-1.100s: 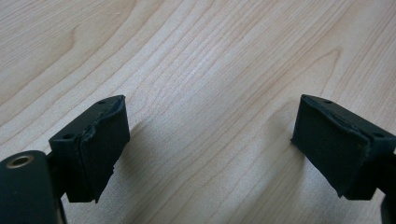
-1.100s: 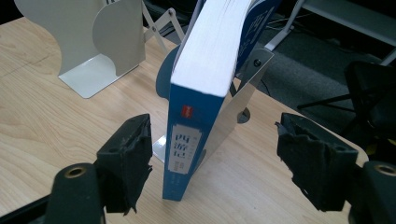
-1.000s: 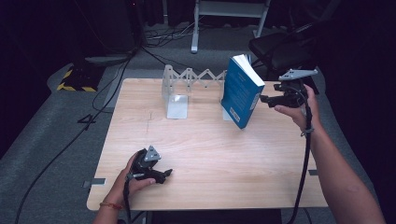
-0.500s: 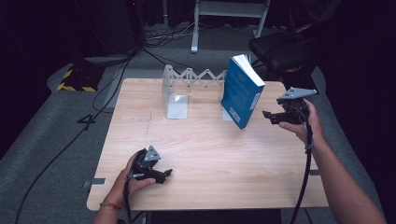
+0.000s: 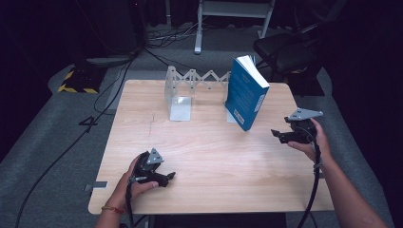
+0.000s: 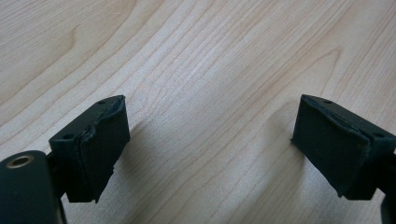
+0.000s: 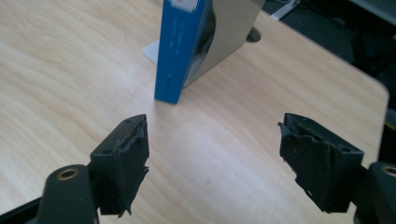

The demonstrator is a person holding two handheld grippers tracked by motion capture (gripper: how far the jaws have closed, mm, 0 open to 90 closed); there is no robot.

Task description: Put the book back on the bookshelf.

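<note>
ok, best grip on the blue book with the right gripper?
Probably the top of the spine edge of the blue book, approached from the right gripper side. The book stands tilted, leaning back on the metal bookend, so its spine and near cover are free. One finger on each cover, straddling the spine. Both fingers are wide open and seem to clear its thickness.
</note>
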